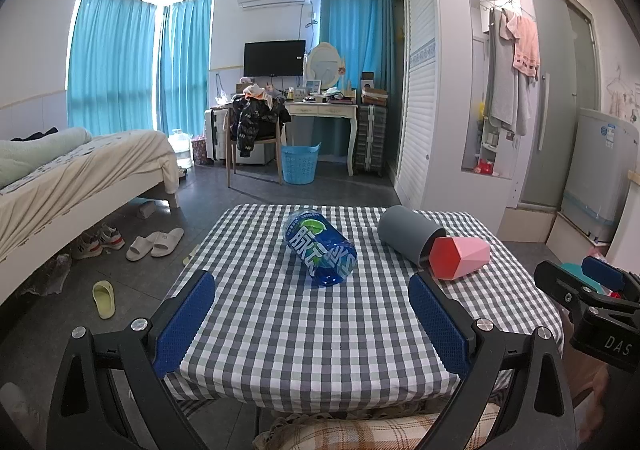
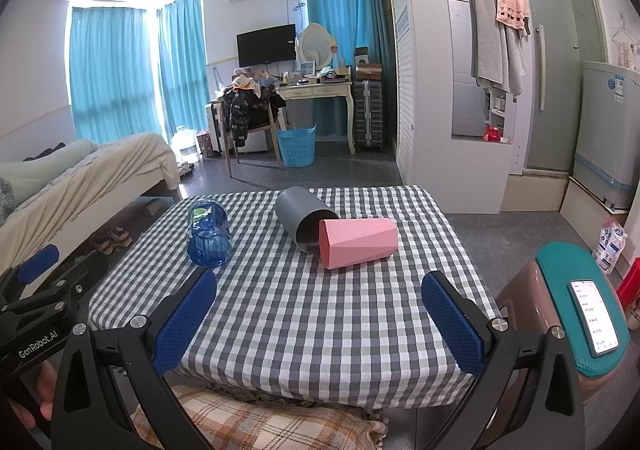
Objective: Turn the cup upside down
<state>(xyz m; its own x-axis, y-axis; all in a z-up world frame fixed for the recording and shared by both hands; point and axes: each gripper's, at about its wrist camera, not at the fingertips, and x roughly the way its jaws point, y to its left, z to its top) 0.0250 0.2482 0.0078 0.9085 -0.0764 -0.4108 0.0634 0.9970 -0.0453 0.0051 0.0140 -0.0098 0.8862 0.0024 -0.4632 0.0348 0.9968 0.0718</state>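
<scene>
Three cups lie on their sides on the checked table (image 1: 304, 330) (image 2: 320, 314). A clear blue printed cup (image 1: 319, 247) (image 2: 209, 233) is on the left. A grey cup (image 1: 410, 234) (image 2: 305, 218) lies in the middle with its mouth toward me. A pink faceted cup (image 1: 460, 257) (image 2: 358, 242) touches the grey cup's mouth. My left gripper (image 1: 312, 298) is open and empty near the table's front edge. My right gripper (image 2: 319, 300) is open and empty, short of the pink cup.
A teal-topped stool (image 2: 560, 274) with a phone (image 2: 595, 316) stands right of the table. A plaid cushion (image 2: 256, 422) sits below the front edge. A bed (image 1: 80, 178) and slippers (image 1: 154, 244) are on the left.
</scene>
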